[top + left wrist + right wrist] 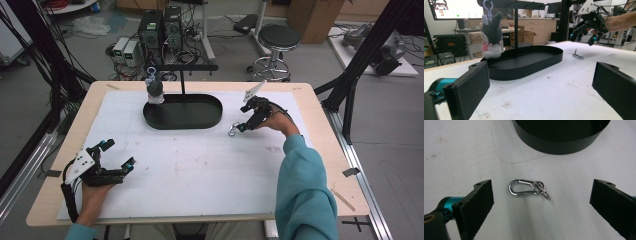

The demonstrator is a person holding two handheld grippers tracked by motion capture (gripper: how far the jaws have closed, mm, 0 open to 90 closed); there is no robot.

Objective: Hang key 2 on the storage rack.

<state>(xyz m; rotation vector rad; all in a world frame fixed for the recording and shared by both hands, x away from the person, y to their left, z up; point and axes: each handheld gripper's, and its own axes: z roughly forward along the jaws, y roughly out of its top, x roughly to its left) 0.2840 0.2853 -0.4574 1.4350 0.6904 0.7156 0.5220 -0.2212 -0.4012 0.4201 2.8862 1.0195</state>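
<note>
— Two tongs are in your hands. Where is each one?

— Your right tongs (240, 126) hang just over a silver carabiner clip (524, 187), jaws released and spread wide on either side of it, not touching it. Your left tongs (117, 155) sit at the near left of the counter (200, 170), also released, holding nothing.

— Where does the clip lie?

— Flat on the white counter, right of centre, just beside the right end of a black oval tray (183, 112). A small ring is linked to one end of the clip.

— What else is near?

— A grey and white plush toy (491, 35) hangs by a pale blue clasp from a black stand above the tray's left end.
</note>
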